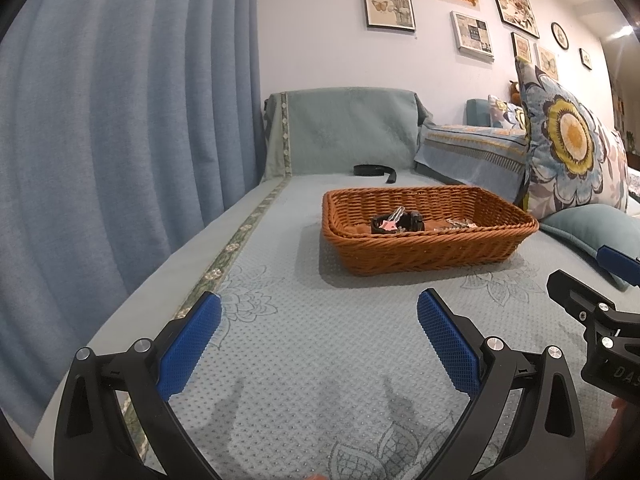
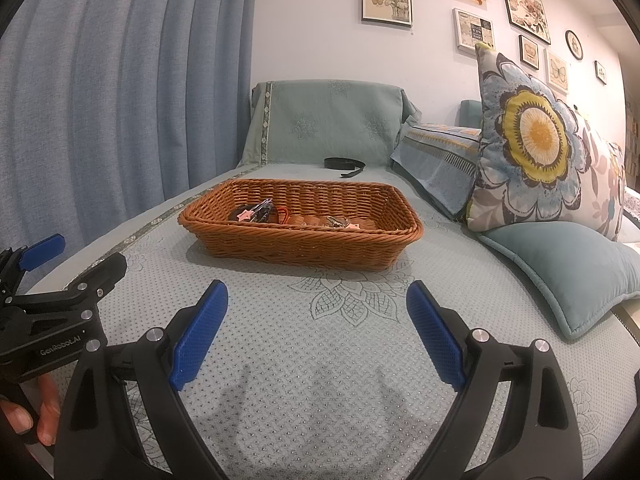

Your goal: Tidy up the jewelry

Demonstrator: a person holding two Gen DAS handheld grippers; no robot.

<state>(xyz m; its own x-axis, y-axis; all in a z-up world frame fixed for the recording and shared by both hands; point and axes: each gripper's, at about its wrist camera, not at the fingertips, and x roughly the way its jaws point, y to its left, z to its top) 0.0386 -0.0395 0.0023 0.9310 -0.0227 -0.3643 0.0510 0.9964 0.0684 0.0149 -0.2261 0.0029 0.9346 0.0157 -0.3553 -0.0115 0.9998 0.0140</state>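
Already both tongs, left tongs (image 1: 319, 314) and right tongs (image 2: 317, 303), are hovering wide apart and empty over the sofa cover (image 2: 320, 360). Small tangled jewelry (image 2: 256, 213) is sitting in the wicker basket (image 2: 304, 244) ahead; pinching one piece is risking dragging others out.

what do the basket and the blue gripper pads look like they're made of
The basket looks woven from wicker or rattan, possibly a plastic imitation: orange-brown strands run in regular rows with a braided rim and a slight sheen. The pads on the right gripper look like matte blue rubber or moulded plastic, with a fine diamond grip texture over the inner faces. Which of the two cannot be told from here.
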